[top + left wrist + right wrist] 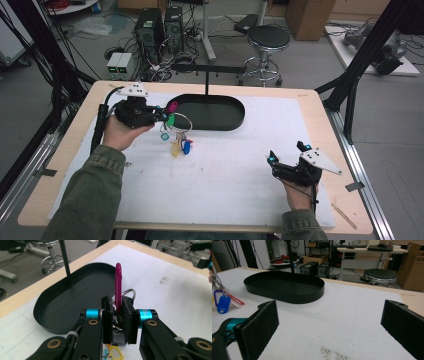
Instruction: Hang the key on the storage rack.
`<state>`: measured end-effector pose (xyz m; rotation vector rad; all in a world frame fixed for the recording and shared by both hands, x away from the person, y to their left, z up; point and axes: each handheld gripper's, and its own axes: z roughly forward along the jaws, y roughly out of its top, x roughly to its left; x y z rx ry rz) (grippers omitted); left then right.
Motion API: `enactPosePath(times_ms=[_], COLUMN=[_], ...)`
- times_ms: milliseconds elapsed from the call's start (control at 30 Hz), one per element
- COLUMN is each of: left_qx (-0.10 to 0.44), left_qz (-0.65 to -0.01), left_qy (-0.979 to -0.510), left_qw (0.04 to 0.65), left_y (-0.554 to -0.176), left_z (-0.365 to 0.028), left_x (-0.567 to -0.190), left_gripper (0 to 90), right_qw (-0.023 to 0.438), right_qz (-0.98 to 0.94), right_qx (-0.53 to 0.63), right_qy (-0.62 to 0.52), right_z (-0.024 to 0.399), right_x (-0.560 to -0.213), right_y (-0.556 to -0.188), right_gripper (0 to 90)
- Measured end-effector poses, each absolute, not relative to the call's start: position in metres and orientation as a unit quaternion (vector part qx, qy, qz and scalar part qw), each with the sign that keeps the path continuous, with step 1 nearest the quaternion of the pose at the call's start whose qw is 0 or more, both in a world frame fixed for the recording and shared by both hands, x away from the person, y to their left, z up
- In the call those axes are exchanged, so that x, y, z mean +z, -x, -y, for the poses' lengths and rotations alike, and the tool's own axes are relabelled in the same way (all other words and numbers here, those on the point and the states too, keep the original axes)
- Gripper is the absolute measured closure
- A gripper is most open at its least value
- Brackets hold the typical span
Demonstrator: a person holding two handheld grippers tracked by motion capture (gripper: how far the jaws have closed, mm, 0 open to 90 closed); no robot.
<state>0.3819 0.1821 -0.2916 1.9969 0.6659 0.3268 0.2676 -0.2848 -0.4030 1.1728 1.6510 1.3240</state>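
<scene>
My left gripper (160,114) is shut on a bunch of coloured key tags (176,135) on a metal ring, just left of the black oval tray (220,114). In the left gripper view the jaws (118,315) pinch a pink tag (118,281) that stands upright, with the ring (129,293) behind it and a yellow tag (115,350) below. Blue (186,146) and yellow (175,149) tags trail down toward the mat. My right gripper (287,153) stands open near the front right with nothing between its pads (259,327).
A thin post (206,82) with a crossbar rises from the tray's far rim. A white mat (225,175) covers the wooden table. In the right gripper view the tray (287,296) lies ahead and blue (224,304) and red tags at far left. A stool (268,40) stands beyond the table.
</scene>
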Motion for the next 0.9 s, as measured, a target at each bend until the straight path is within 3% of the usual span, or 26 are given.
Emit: enactPosePath(times_ms=[900], left_qx=[0.159], left_qz=[-0.28], left_qy=[-0.807], left_qw=[0.495], left_y=[-0.421], left_z=[-0.168], left_x=[-0.249], left_gripper=[80.0], right_qw=[0.348], right_qz=[-0.637], right_qx=[0.515], right_qy=[-0.457], right_z=[0.286], right_x=[-0.404], right_y=[-0.267], right_gripper=[0.5])
